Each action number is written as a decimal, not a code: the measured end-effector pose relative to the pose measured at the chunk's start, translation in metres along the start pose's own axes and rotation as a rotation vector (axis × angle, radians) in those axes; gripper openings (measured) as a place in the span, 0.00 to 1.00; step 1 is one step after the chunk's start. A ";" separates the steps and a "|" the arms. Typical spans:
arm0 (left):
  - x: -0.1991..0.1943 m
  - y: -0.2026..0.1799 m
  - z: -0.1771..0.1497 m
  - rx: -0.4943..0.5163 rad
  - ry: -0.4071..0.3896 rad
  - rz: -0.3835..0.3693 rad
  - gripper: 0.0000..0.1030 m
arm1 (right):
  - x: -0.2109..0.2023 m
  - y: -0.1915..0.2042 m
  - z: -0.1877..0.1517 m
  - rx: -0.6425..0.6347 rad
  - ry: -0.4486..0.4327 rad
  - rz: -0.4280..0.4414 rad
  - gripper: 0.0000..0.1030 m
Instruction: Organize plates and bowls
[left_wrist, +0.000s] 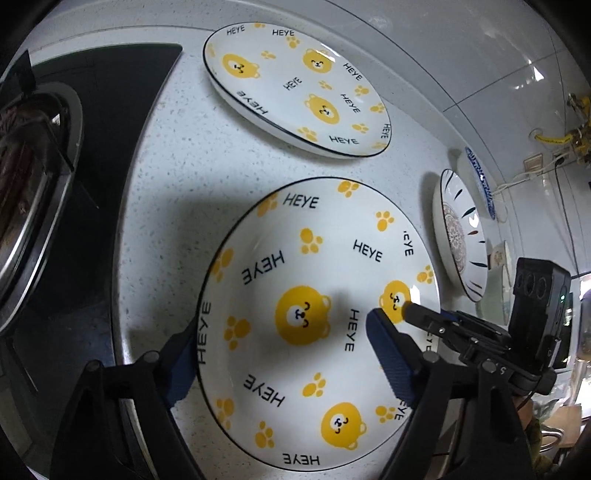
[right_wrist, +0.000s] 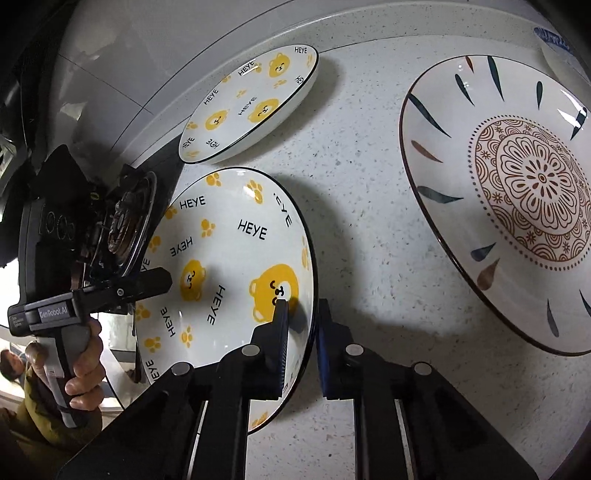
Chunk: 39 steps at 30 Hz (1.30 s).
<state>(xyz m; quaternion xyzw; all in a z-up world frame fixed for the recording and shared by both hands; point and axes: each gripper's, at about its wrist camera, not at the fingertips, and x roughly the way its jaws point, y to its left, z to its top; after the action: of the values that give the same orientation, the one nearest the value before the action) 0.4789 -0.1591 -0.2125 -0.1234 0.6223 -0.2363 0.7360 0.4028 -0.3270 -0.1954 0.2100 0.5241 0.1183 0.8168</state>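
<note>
Item 1: near bear plate (left_wrist: 317, 317), white with yellow bear faces, paw prints and "HEYE" lettering, thin dark rim. It lies flat on the speckled white surface (left_wrist: 177, 177), close to the front edge, beside the black hob (left_wrist: 99, 206).

Item 2: far bear plate (left_wrist: 295, 88), same pattern, flat on the surface behind the first, near the grey wall (left_wrist: 461, 48). The two do not touch.

Item 3: mandala plate (right_wrist: 517, 199), white with a brown flower centre and dark teardrop strokes, flat on the surface to the right of the near bear plate and apart from it.

Item 4: blue-rimmed dish (left_wrist: 480, 181), beyond the mandala plate; only its edge shows.

Item 5: left hand-held gripper (left_wrist: 280, 354), jaws spread. One blue pad sits outside the near bear plate's left rim, the other over its inside; whether either pad touches the plate cannot be told.

Item 6: right hand-held gripper (right_wrist: 301, 343), pinching the right rim of the near bear plate, one pad on the inside face, the other outside the rim.

Item 7: a hand (right_wrist: 86, 365) grips the handle of the left hand-held gripper, seen at the left of the right wrist view.
</note>
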 end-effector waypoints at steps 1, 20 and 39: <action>0.000 0.002 0.000 -0.008 -0.002 -0.012 0.80 | 0.000 0.000 0.001 -0.004 0.002 0.000 0.13; -0.008 0.033 0.000 -0.087 0.006 -0.033 0.17 | 0.001 -0.004 0.002 0.027 0.027 0.014 0.12; -0.073 0.034 -0.063 -0.015 0.038 -0.134 0.10 | -0.055 0.046 -0.061 0.036 -0.047 -0.011 0.11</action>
<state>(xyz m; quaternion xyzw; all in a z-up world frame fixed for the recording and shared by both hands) 0.4157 -0.0862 -0.1780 -0.1655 0.6284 -0.2828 0.7055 0.3256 -0.2955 -0.1519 0.2244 0.5079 0.0994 0.8257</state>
